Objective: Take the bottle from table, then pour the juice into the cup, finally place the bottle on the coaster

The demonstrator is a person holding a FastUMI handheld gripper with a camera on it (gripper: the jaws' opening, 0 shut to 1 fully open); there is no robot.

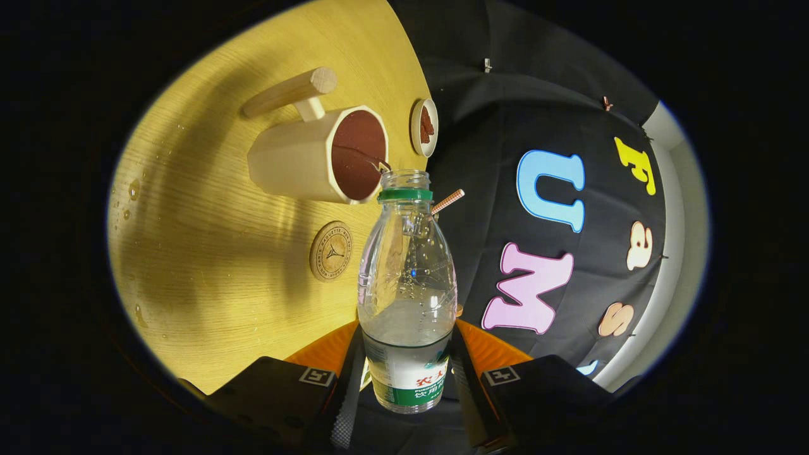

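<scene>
Pinching the one bottle point(407, 297) near its base, a finger point(346, 392) pressed on each side of the label, gripper point(404, 385) closed onto it. Long axis running straight out from the fingers, open mouth aimed at the cup's rim and just about meeting it. Cap off, partly filled with clear liquid. One cup point(319, 155) with a wooden handle, beyond the bottle on the table point(208, 265). One round coaster point(330, 251) beside the bottle. One small dish point(424, 127) past the cup.
</scene>
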